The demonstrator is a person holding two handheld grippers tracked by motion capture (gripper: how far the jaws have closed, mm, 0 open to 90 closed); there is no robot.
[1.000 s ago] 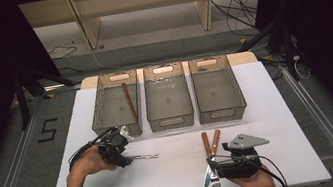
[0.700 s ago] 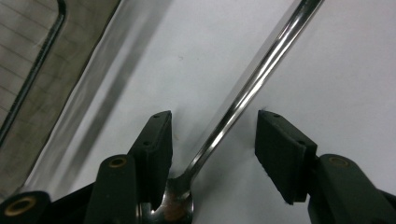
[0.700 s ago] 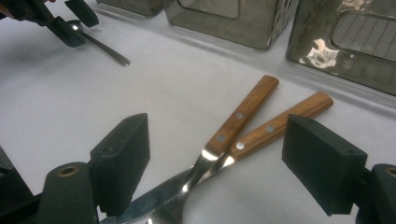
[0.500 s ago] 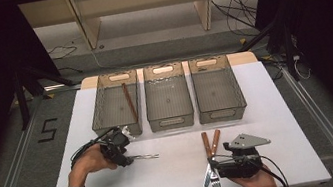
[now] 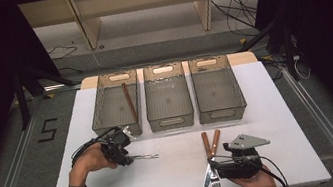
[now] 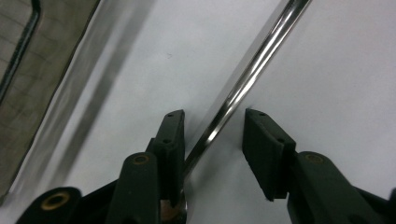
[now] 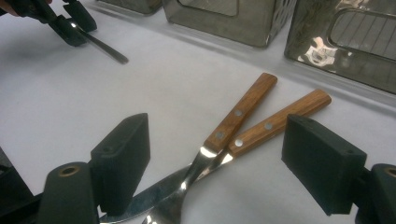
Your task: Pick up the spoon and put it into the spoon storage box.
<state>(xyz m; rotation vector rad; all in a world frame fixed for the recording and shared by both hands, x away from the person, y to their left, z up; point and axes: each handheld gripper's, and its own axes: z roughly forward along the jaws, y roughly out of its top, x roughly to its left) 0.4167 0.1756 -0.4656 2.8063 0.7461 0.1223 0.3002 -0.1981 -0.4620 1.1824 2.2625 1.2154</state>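
A slim steel utensil (image 5: pixel 145 156) lies on the white table (image 5: pixel 177 173) at the front left. My left gripper (image 5: pixel 128 156) is open around its near end. In the left gripper view the shiny handle (image 6: pixel 252 70) runs up between the jaws, close to the left one, and my left gripper (image 6: pixel 212 121) leaves a gap on the right. A wooden-handled fork (image 7: pixel 243 107) and a wooden-handled knife (image 7: pixel 285 116) lie crossed at the front right. My right gripper (image 7: pixel 217 135) stands wide open over them, one jaw on each side; in the high view my right gripper (image 5: pixel 215 168) sits at their metal ends.
Three grey bins stand in a row at the back: the left bin (image 5: pixel 101 106), the middle bin (image 5: pixel 171 121) and the right bin (image 5: pixel 222 113). A brown stick-like handle (image 5: pixel 129 102) lies in the left bin. The table's front edge is just behind both hands.
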